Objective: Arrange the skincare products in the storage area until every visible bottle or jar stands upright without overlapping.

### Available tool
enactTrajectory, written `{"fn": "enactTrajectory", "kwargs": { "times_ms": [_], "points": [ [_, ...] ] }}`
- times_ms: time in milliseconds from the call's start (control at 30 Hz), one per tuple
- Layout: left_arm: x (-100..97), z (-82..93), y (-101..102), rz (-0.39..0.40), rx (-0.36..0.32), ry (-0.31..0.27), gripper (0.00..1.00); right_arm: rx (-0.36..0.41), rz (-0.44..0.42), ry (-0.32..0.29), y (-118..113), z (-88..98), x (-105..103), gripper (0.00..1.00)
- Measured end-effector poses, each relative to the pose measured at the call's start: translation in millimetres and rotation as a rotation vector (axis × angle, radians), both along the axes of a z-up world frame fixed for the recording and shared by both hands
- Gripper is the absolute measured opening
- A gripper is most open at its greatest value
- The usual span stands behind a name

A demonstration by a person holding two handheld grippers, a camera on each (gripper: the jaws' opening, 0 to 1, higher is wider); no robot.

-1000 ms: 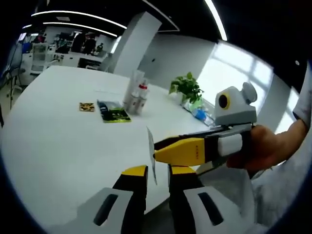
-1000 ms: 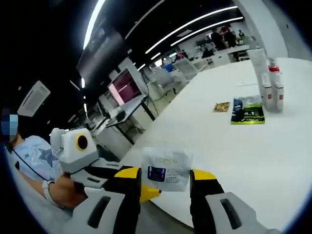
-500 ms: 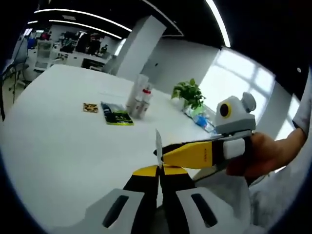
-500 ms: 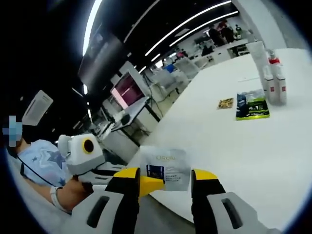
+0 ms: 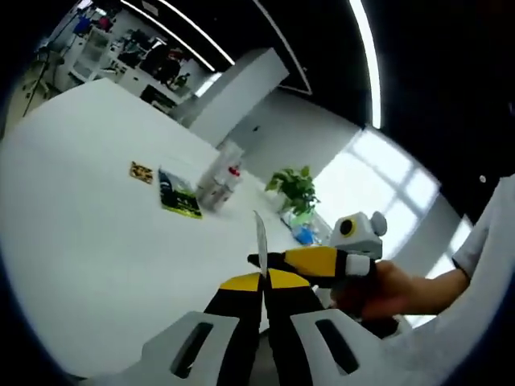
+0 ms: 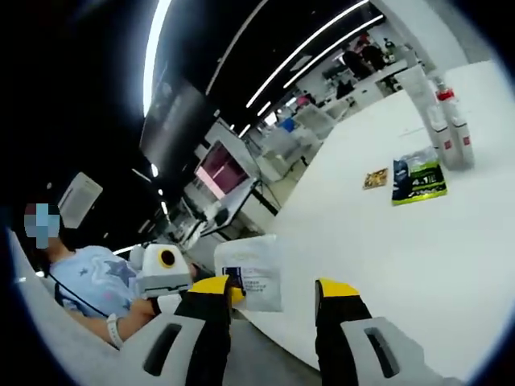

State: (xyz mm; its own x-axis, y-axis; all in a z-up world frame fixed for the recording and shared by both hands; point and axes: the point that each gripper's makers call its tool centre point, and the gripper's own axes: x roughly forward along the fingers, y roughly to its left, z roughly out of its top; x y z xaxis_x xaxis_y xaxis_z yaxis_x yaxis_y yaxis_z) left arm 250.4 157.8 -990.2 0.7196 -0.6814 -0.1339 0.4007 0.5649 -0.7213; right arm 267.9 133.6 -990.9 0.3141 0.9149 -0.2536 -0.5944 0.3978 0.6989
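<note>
The left gripper [image 5: 262, 283], jaws pressed together, pinches a thin white sachet with a dark label [image 6: 251, 272], seen edge-on in the left gripper view above the white table [image 5: 88, 233]. The right gripper [image 6: 272, 291] has its jaws spread, the sachet just in front of them. Farther back on the table stand white skincare bottles with red caps [image 5: 219, 178], upright, beside a flat green-and-black packet [image 5: 179, 196].

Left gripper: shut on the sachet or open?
Shut: left gripper jaws meet on the white sachet, seen edge-on; right gripper stands open.

Bare table [image 5: 88, 233] before bottles [image 5: 216, 182] and packet [image 5: 179, 195].
</note>
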Motion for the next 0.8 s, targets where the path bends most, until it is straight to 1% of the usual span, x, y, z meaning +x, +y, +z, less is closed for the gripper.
{"fn": "enactTrajectory", "kwargs": {
  "times_ms": [67, 167, 200, 233, 267, 333, 367, 400, 433, 467, 500, 533, 600, 667, 700, 733, 800],
  "points": [
    [-1.2, 1.9, -3.7, -0.017, -0.011, -0.006, 0.0, 0.046, 0.021, 0.007, 3.8, 6.0, -3.1, 0.33],
    [-5.0, 5.0, -11.2, -0.054, -0.03, -0.011, 0.0, 0.096, 0.048, 0.011, 9.1, 13.0, -8.1, 0.19],
    [-4.9, 6.4, -11.5, -0.054, -0.036, -0.015, 0.0, 0.082, 0.035, 0.003, 8.1, 10.2, -5.9, 0.21],
    [-5.8, 6.7, -12.4, -0.063, -0.048, -0.012, 0.0, 0.109, 0.049, 0.009, 9.9, 11.9, -7.7, 0.2],
    [-6.0, 7.1, -12.0, -0.065, -0.057, -0.011, 0.0, 0.115, 0.046, 0.025, 9.8, 10.8, -8.2, 0.2],
    [-6.2, 9.0, -13.3, -0.072, -0.081, -0.002, 0.0, 0.141, 0.058, 0.031, 9.7, 10.5, -9.7, 0.2],
    [-6.6, 9.5, -14.6, -0.079, -0.091, -0.001, 0.0, 0.156, 0.065, 0.055, 10.1, 9.8, -10.9, 0.21],
    [-6.9, 9.4, -15.3, -0.085, -0.094, 0.002, 0.0, 0.165, 0.071, 0.059, 10.9, 9.7, -11.7, 0.24],
    [-7.1, 9.7, -15.7, -0.086, -0.098, 0.001, 0.0, 0.169, 0.08, 0.064, 11.4, 9.1, -13.0, 0.24],
    [-7.2, 10.3, -15.9, -0.088, -0.105, 0.001, 0.0, 0.181, 0.092, 0.074, 11.9, 9.2, -14.3, 0.23],
    [-7.3, 9.9, -15.8, -0.089, -0.106, 0.004, 0.0, 0.191, 0.1, 0.079, 12.6, 11.2, -16.0, 0.19],
    [-8.0, 9.7, -16.1, -0.093, -0.106, 0.008, 0.0, 0.185, 0.108, 0.062, 12.1, 12.2, -16.3, 0.17],
    [-8.2, 11.2, -16.6, -0.092, -0.115, 0.007, 0.0, 0.17, 0.112, 0.008, 10.5, 15.6, -15.5, 0.12],
    [-9.0, 12.6, -15.7, -0.091, -0.123, 0.009, 0.0, 0.189, 0.116, 0.011, 9.5, 19.1, -16.5, 0.07],
    [-9.3, 13.0, -16.2, -0.091, -0.127, 0.011, 0.0, 0.191, 0.117, 0.011, 9.1, 19.5, -16.7, 0.03],
    [-9.7, 13.0, -16.9, -0.094, -0.126, 0.012, 0.0, 0.191, 0.12, 0.01, 8.6, 19.5, -16.9, 0.0],
    [-9.9, 12.1, -18.0, -0.099, -0.117, 0.008, 0.0, 0.186, 0.125, 0.009, 7.7, 18.8, -17.7, 0.0]
  ]
}}
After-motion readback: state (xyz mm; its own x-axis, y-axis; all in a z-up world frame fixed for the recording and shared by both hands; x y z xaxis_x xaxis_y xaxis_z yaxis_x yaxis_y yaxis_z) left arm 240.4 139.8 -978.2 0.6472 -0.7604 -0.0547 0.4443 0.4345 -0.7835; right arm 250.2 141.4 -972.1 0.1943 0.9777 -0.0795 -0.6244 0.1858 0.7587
